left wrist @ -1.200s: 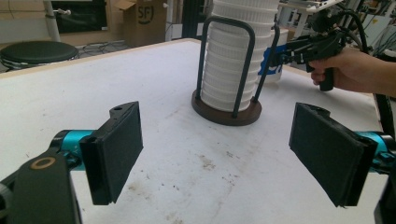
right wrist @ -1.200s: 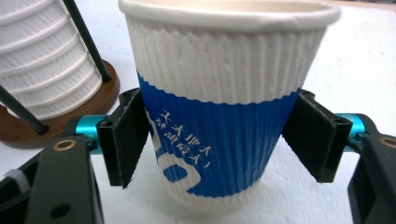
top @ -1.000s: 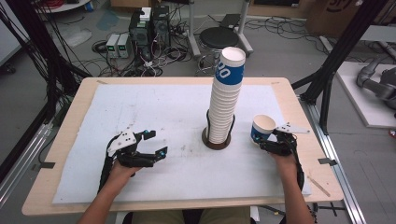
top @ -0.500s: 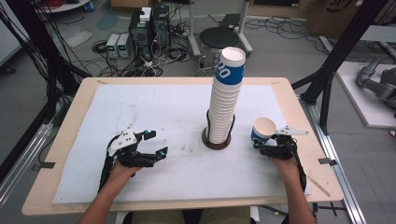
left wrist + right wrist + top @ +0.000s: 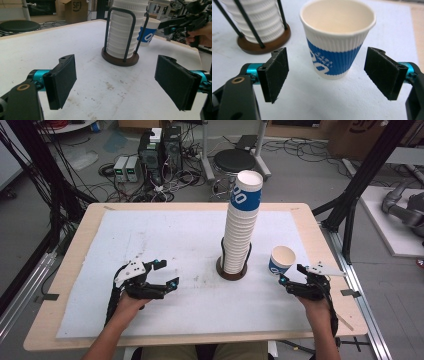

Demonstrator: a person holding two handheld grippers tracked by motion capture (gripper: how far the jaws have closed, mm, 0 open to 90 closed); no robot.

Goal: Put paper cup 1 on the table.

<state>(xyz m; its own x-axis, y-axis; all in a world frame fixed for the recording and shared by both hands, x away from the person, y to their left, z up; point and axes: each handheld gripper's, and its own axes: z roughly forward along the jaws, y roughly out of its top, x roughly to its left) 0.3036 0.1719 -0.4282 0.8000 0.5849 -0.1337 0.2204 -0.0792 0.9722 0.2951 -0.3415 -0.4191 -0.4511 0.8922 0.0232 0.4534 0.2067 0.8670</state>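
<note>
A tall stack of white ribbed paper cups (image 5: 241,230), the top one banded in blue, stands in a dark wire holder with a round brown base (image 5: 232,271) at mid table. A single blue-and-white cup (image 5: 281,261) stands upright on the white mat to the right of it. My right gripper (image 5: 291,274) sits just in front of that cup, open. In the right gripper view the cup (image 5: 337,37) stands a little beyond the spread jaws of the right gripper (image 5: 332,72), untouched. My left gripper (image 5: 166,273) rests open at front left. The left gripper (image 5: 117,75) faces the holder (image 5: 120,57) and is empty.
A white mat (image 5: 165,235) covers most of the wooden table (image 5: 75,245). Black frame posts flank both sides. Behind the table are a stool (image 5: 235,160), electronics boxes and cables on the floor.
My right gripper has drawn back a little toward the near edge, away from the single cup, which stays standing. The left gripper has not moved.
</note>
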